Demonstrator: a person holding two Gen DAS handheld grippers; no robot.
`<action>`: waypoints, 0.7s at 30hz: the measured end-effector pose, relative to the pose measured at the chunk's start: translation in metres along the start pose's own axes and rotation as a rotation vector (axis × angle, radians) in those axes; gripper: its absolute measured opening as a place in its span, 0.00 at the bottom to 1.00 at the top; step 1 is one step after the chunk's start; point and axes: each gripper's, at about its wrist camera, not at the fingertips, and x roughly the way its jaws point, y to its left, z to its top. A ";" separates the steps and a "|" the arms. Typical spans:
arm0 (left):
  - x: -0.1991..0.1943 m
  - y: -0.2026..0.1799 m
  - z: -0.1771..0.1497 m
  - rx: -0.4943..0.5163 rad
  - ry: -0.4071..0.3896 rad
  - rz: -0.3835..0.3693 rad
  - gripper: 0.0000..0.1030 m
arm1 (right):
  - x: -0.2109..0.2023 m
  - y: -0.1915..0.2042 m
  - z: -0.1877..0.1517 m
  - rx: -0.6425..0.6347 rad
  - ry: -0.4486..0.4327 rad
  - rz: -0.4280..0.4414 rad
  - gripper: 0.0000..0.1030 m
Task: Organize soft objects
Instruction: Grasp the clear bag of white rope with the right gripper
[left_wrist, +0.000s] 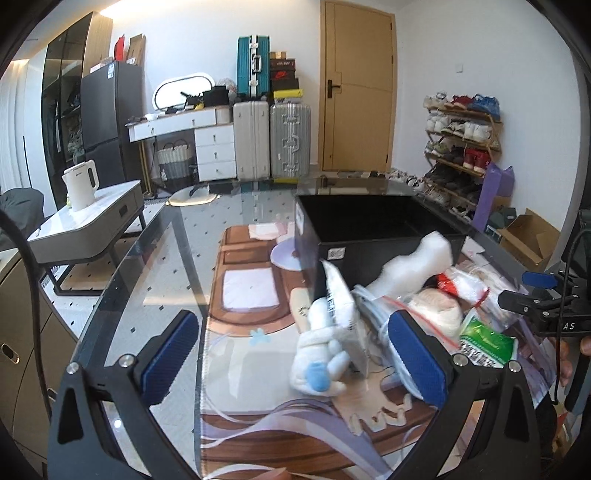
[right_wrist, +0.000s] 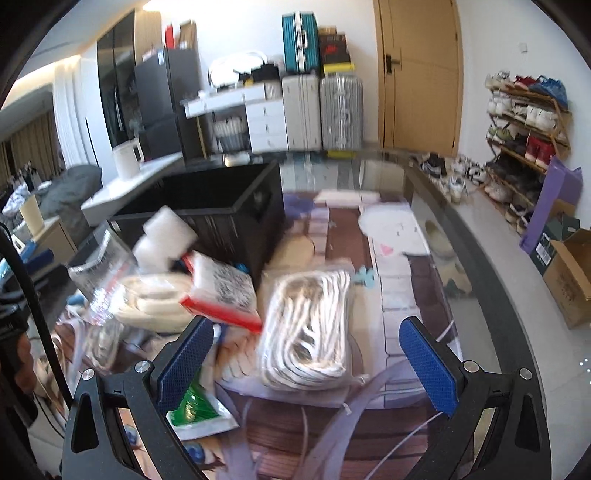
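Left wrist view: my left claw (left_wrist: 295, 354) is spread wide, the plush (left_wrist: 321, 354) between its pads, nearer the 3 o'clock one. My right claw (right_wrist: 314, 354) gapes too, rope bag (right_wrist: 310, 325) between, bin (right_wrist: 221, 199) at 11 o'clock.

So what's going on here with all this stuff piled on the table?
A person is holding a two-finger gripper in each hand, sorting soft things on a glass table. Both are open and holding nothing. The left gripper points at a white plush toy; the right gripper faces a bagged coil of white rope. A black bin stands behind the pile, and nothing can be seen inside it from here.
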 end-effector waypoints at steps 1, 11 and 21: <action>0.001 0.001 0.000 0.002 0.009 0.001 1.00 | 0.003 -0.001 0.000 -0.004 0.007 -0.004 1.00; 0.012 0.005 -0.005 0.000 0.052 -0.012 1.00 | 0.031 -0.006 0.004 -0.016 0.101 -0.004 0.80; 0.020 0.005 -0.004 -0.012 0.078 -0.039 1.00 | 0.032 -0.002 0.002 -0.042 0.095 0.010 0.52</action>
